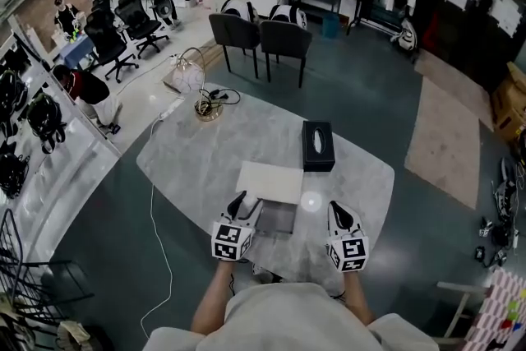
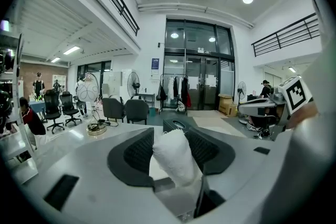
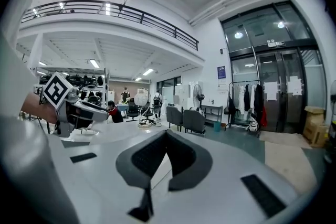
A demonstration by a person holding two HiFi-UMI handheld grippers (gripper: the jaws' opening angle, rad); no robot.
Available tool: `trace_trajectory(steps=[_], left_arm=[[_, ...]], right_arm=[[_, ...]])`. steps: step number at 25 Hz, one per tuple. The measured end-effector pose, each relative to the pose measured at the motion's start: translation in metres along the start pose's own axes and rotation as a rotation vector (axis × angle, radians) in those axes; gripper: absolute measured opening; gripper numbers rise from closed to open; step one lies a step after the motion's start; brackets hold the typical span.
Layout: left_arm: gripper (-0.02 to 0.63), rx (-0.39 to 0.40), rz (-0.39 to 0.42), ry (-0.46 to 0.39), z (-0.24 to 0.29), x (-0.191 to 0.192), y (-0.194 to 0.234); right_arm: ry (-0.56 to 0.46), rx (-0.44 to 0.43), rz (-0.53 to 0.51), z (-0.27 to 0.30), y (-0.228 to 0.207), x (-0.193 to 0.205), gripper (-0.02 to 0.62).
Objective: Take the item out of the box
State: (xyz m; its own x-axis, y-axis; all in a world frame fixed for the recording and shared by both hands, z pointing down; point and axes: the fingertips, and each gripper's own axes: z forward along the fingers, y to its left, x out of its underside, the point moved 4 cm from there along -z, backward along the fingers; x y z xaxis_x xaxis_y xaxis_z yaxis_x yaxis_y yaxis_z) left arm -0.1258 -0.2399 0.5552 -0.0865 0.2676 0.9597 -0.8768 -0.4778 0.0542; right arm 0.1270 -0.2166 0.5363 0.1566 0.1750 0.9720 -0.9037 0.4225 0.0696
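Note:
On the pale table [image 1: 197,156] in front of me lies a flat grey box [image 1: 278,219] with its white lid [image 1: 269,181] folded back. My left gripper [image 1: 239,205] hangs at the box's left edge. In the left gripper view it [image 2: 169,134] is shut on a white wrapped roll [image 2: 176,157] that stands up between the dark pads [image 2: 137,152]. The roll cannot be made out in the head view. My right gripper [image 1: 335,214] hovers just right of the box. Its jaws [image 3: 167,134] meet at the tips with nothing between them, and the white lid [image 3: 160,170] shows beyond.
A black tissue box [image 1: 318,145] stands behind the lid. A wire-shade lamp [image 1: 204,104] with a cable sits at the table's far left corner. Two dark chairs [image 1: 263,37] stand beyond the table. A white cord [image 1: 156,218] trails on the floor to the left.

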Motion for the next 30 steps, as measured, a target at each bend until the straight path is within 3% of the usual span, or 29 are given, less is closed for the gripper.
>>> trace_trajectory(steps=[30], left_arm=[[0.206, 0.0, 0.001, -0.021, 0.0024, -0.0032, -0.001]], right_arm=[[0.005, -0.028, -0.03, 0.0051, 0.009, -0.0005, 0.0]])
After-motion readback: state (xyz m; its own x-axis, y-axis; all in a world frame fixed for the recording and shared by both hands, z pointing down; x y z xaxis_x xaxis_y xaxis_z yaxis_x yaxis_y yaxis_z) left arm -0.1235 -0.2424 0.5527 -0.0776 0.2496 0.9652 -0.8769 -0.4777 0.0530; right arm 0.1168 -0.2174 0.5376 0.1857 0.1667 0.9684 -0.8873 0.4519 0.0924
